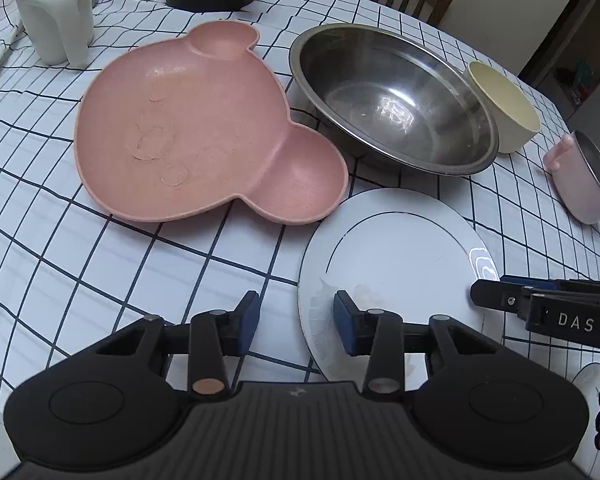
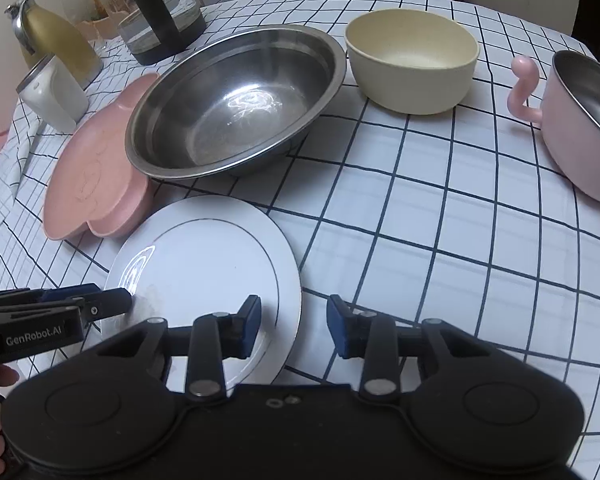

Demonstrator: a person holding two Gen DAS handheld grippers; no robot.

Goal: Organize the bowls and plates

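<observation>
Left gripper [image 1: 296, 320] straddles white plate [image 1: 396, 264] rim; yellow jug [image 2: 60, 40] right-view only.

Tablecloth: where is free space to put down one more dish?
Free: the tablecloth between the white plate, cream bowl and pink pot; also left of the plate, below the pink bear plate. Crowded: around the steel bowl.

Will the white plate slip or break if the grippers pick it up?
Probably slippery: the white plate shines with glare, so its glaze looks smooth for the left gripper and right gripper straddling its edges. It looks stiff, likely ceramic, so it could chip if dropped. Lying flat on the checked tablecloth, it shouldn't roll.
</observation>
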